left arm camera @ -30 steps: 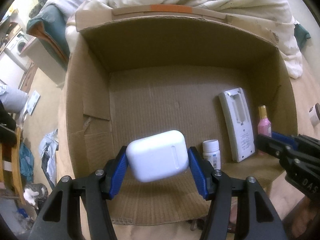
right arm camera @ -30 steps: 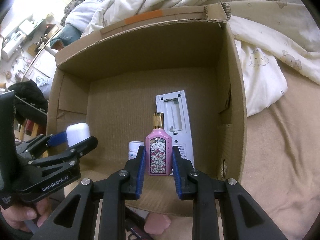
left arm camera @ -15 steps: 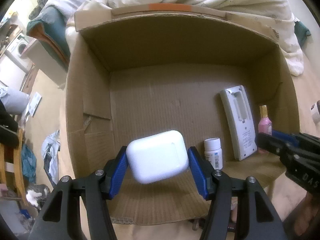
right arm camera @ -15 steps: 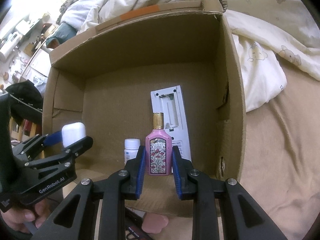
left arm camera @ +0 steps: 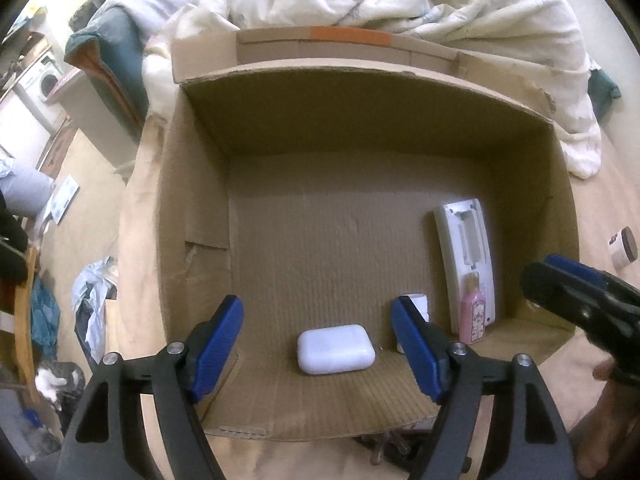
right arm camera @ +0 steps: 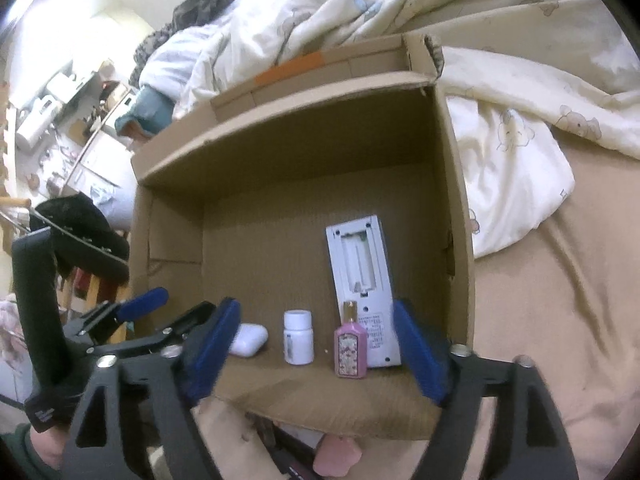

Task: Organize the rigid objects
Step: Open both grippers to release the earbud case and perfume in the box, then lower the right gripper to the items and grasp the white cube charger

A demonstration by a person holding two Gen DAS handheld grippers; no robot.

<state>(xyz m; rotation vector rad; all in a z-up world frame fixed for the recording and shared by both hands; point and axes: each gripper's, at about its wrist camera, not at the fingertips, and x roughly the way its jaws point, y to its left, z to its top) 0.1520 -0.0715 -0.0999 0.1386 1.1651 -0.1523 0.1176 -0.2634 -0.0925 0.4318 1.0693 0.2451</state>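
An open cardboard box (left arm camera: 200, 220) (right arm camera: 456, 208) lies on a bed. On its floor near the front rests a white earbud case (left arm camera: 335, 349) (right arm camera: 249, 339). My left gripper (left arm camera: 320, 344) hangs over the case with its jaws opening and its pads clear of it. A pink perfume bottle (right arm camera: 351, 347) (left arm camera: 473, 314) stands upright on the box floor. Around the bottle my right gripper (right arm camera: 316, 356) spreads its jaws wide, touching nothing. A white pill bottle (right arm camera: 298, 336) (left arm camera: 414, 304) stands between case and perfume. A white remote (right arm camera: 362, 280) (left arm camera: 466, 264) lies face down behind the perfume.
Rumpled cream bedding (left arm camera: 360, 0) (right arm camera: 520, 128) lies behind and right of the box. A small round jar (left arm camera: 623, 247) sits on the bed right of the box. Left of the bed are a washing machine (left arm camera: 40, 80), shelves and floor clutter. A hand (right arm camera: 44, 448) grips the left tool.
Both grippers let go. The earbud case dropped from the left jaws onto the box floor. The right jaws sprang wide and the perfume bottle now stands free on the floor.
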